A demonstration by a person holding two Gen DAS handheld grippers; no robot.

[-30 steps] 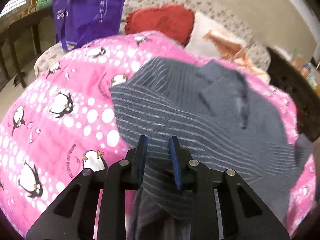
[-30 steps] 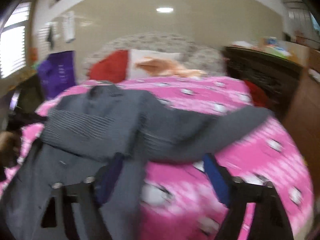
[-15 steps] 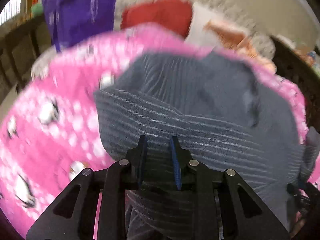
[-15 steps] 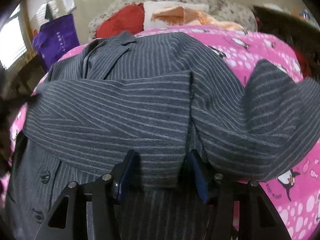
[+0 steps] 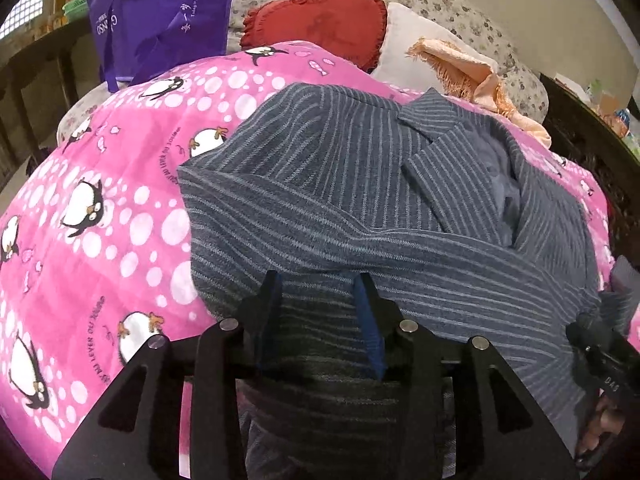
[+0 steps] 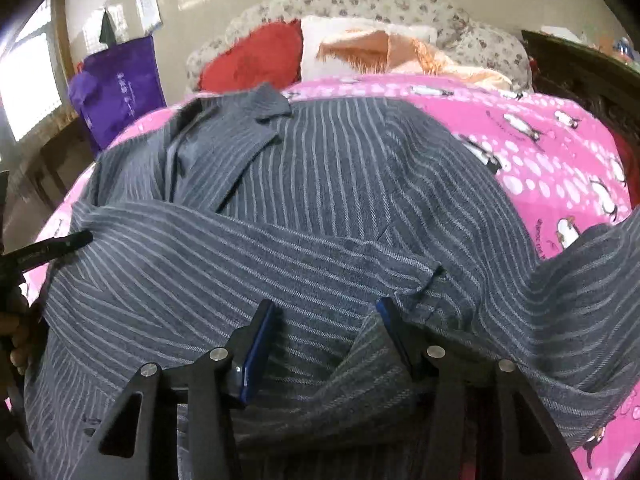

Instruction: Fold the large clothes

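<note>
A grey striped jacket (image 5: 360, 184) lies face up across a pink penguin blanket (image 5: 100, 208) on a bed, collar pointing away from both sets of tongs, as a person works to fold it. One sleeve (image 6: 248, 264) has been laid crosswise over the chest, forming a band directly ahead of the tongs in both views, apparently to bring the garment's width in before the body is doubled over.

The left tongs (image 5: 318, 284) sit low over the near part of the jacket, jaws a moderate gap apart with cloth lying between and beneath them; whether they pinch any fabric cannot be told from here. The right tongs (image 6: 326, 312) stand wider, jaws parted over the folded sleeve near its cuff end, gripping nothing that can be seen. A second sleeve (image 6: 592, 280) trails off beyond the right jaw, draped over the blanket, and likely needs the same crosswise fold next.

Beyond the jacket, at the head of the bed, rest a red cushion (image 5: 320, 20), a white pillow (image 5: 420, 48) with an orange towel (image 5: 472, 72) over it, and a purple bag (image 5: 160, 12) hanging beyond the left jaw.
</note>
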